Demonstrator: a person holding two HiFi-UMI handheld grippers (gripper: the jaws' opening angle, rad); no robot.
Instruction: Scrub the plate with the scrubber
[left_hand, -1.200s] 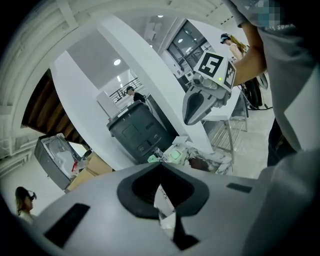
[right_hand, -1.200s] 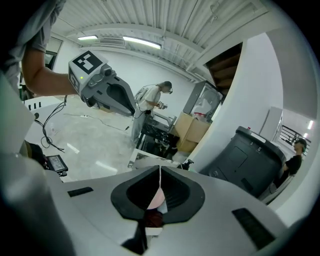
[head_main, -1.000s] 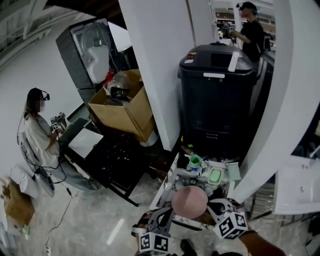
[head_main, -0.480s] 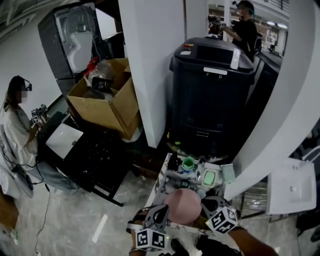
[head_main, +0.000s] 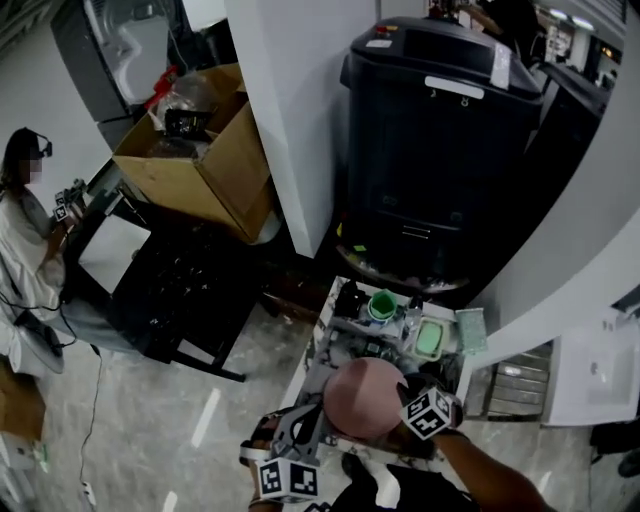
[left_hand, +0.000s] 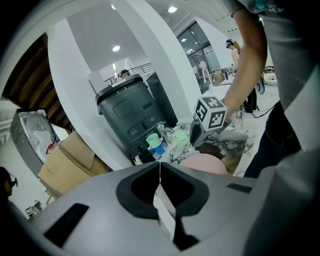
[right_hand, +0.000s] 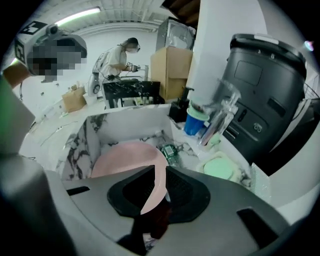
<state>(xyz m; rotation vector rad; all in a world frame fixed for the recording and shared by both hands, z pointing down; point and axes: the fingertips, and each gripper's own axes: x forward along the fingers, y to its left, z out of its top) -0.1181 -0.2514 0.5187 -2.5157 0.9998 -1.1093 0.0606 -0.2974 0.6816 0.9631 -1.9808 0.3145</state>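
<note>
Pink plate (right_hand: 125, 157) rim sits btwn the right gripper's (right_hand: 159, 172) fingers, which are opening. The pads look clear of it, so that grip's letting go. Left gripper (left_hand: 160, 169) fingers are closed tight together, nothing in them. Plate seems to rest on the marble tabletop (right_hand: 75, 147), just ahead of both grippers. Pale green pad (right_hand: 220, 167) near it is poss. the scrubber, can't be sure; nothing's holding it. My read: plate's being released, the scrubber needs picking up next, and scrubbing's not yet begun.
</note>
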